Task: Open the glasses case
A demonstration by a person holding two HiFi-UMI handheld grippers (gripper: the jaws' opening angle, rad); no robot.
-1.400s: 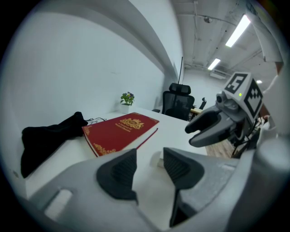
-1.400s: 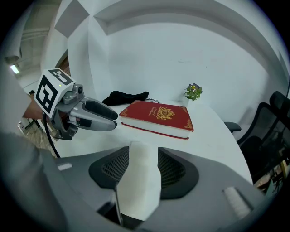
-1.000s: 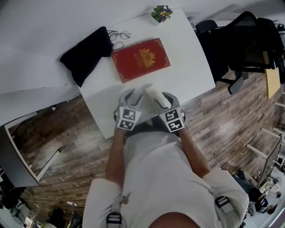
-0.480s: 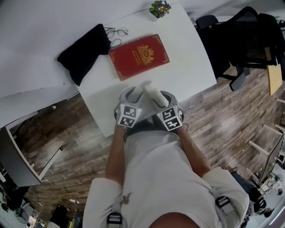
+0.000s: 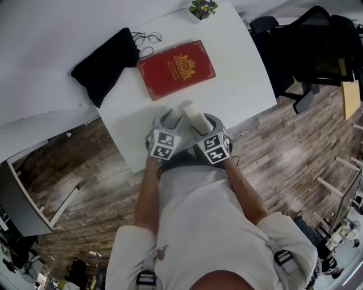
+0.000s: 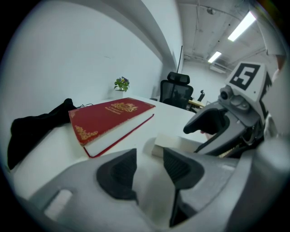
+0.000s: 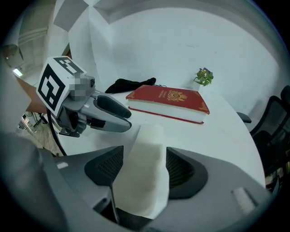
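The white glasses case (image 5: 191, 115) pokes forward from my right gripper (image 5: 199, 123), low over the near part of the white table (image 5: 238, 85). In the right gripper view the case (image 7: 145, 172) fills the gap of that gripper (image 7: 145, 154). Its edges meet both pads while the jaws are opening. My left gripper (image 5: 169, 120) hangs just left of the case, open, with only bare tabletop between its pads (image 6: 149, 170). From the left gripper view the case (image 6: 181, 144) lies flat under the right gripper's fingers (image 6: 213, 122).
A red book (image 5: 177, 69) with gold print lies beyond the case. A black cloth (image 5: 105, 62) and a pair of glasses (image 5: 146, 39) sit at the far left, a small potted plant (image 5: 203, 8) at the far edge. A black office chair (image 5: 309, 54) stands right of the table.
Both grippers have sunk slightly toward the tabletop, and the case has gone down with the right one.
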